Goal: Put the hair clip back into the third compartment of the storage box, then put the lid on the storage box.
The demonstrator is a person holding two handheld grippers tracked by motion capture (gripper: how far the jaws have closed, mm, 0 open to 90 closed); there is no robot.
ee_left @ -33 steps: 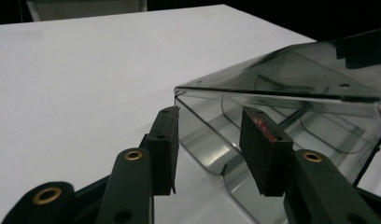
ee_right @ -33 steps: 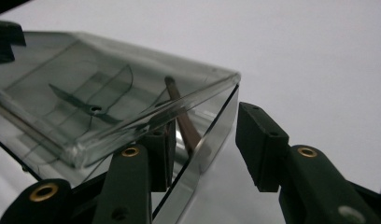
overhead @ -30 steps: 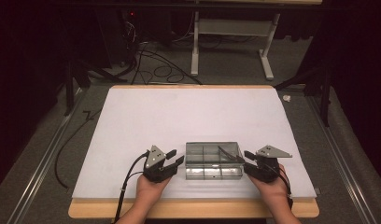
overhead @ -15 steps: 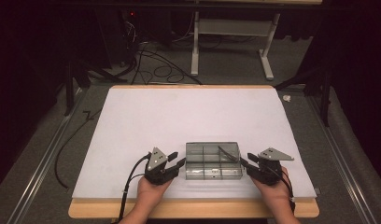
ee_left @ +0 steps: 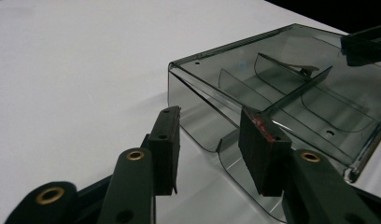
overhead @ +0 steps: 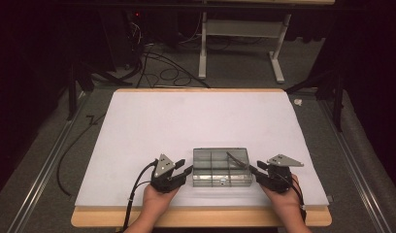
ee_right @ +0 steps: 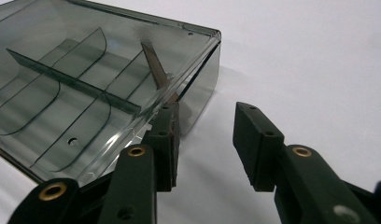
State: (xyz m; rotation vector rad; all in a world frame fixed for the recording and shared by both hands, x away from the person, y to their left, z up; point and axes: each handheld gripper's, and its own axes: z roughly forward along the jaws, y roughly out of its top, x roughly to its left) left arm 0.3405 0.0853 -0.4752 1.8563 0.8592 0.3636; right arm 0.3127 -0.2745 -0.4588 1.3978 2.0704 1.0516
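Table [overhead: 138,121]: white matte sheet over a light wood board, the wood showing as a strip along the near edge. Dark room around it; grey carpet floor [overhead: 55,145], black cables [overhead: 157,73] looped behind the table, a white metal stand [overhead: 239,48] farther back, rails along both sides.

Box [overhead: 221,167]: clear smoky plastic, rectangular, rounded corners, lid closed. It sits on the sheet near the front edge, between the two grippers. Thin dividers inside cut it into compartments, some with curved walls. One slim metal piece [ee_right: 156,65] leans in a compartment at the right end; what it is, cannot tell. Small round holes show in the plastic.

Left gripper [ee_left: 209,147]: black jaws with flat matte pads, brass rivets, grey three-cornered plate on top. Jaws partly open, astride the box's left corner; one pad looks to meet the wall, the other stands clear. No grip.

Right gripper [ee_right: 205,144]: same build. Jaws partly open at the box's right end; left pad just beside the end wall, right pad over bare sheet. Nothing held.
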